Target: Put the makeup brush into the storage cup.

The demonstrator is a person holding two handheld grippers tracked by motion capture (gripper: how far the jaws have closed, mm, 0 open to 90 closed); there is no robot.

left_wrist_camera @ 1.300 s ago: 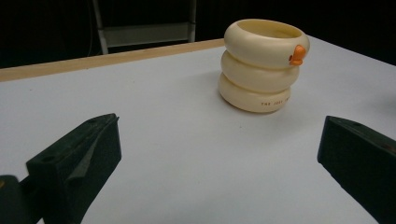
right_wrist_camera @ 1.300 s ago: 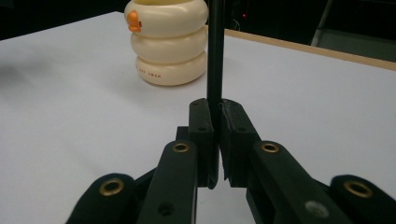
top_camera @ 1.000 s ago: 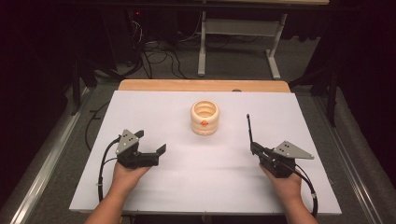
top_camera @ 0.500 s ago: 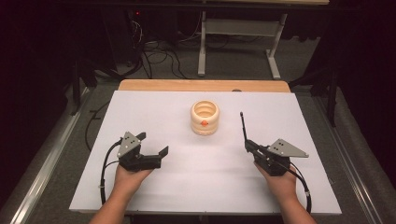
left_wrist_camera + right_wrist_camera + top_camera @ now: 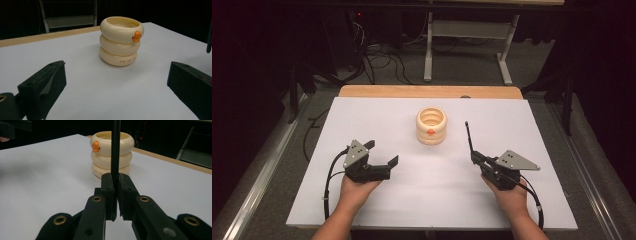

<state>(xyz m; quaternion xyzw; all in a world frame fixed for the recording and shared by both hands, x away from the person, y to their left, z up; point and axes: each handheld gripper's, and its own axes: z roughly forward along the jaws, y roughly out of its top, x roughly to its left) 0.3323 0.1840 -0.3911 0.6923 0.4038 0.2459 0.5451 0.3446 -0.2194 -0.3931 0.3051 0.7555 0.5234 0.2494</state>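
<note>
A: Starting nearest the person, what are the hands doing?

B: Two forearms are coming in from the bottom of the high view. The left hand (image 5: 354, 192) is holding the left gripper (image 5: 384, 156) low over the white table (image 5: 422, 200), on its left side. Its jaws are standing wide apart with nothing between them; in the left gripper view they are framing bare table at either edge.

A: And the other side?

B: The right hand (image 5: 511, 197) is holding the right gripper (image 5: 474, 157) over the table's right side. Its jaws are pressing together on a thin black rod (image 5: 468, 136), which is sticking up and away from the person. In the right gripper view the black rod (image 5: 115, 150) is rising straight out from between the jaws and running off the top edge.

A: What is sitting beyond them?

B: A cream ringed cup (image 5: 431, 126), shaped like three stacked rings with an open top, is standing upright near the middle of the table, farther from the person than both grippers and apart from each. A small orange duck-bill knob (image 5: 136, 36) is sticking out of its top ring, and dark lettering is running along the bottom ring.

A: Farther still?

B: A wooden edge (image 5: 427, 91) is showing along the table's far side, and past it a metal frame (image 5: 464, 37) and tangled cables (image 5: 379, 57) are lying on a dark floor.
</note>
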